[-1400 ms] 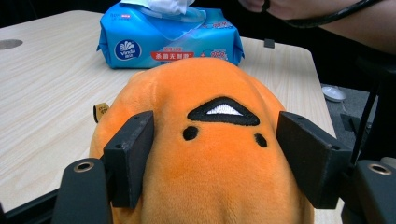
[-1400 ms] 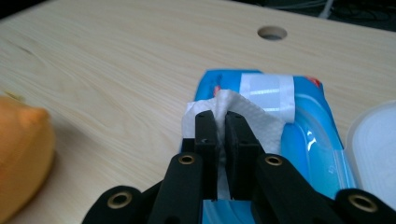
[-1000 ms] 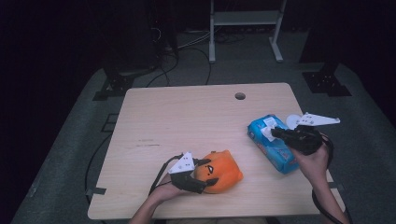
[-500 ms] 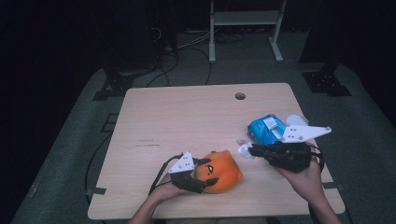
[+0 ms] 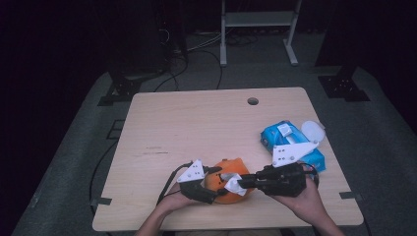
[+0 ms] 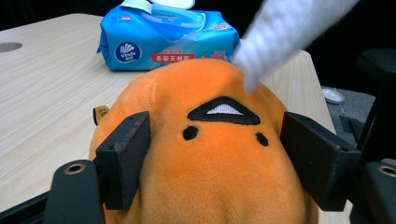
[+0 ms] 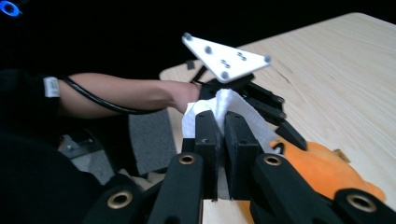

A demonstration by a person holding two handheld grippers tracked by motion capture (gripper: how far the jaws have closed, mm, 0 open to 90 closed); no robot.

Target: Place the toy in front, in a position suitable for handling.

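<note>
Two grippers worked over one orange plush toy (image 5: 228, 186) near the front edge of the worktop (image 5: 196, 128). My left gripper (image 5: 212, 189) had its jaws spread around the toy's sides and had just been opening, pads at its flanks. My right gripper (image 5: 242, 183) kept its jaws pressed together on a white wipe (image 7: 224, 105), touching the toy's top. Farther right lay the blue wipes pack (image 5: 282, 135).
</note>
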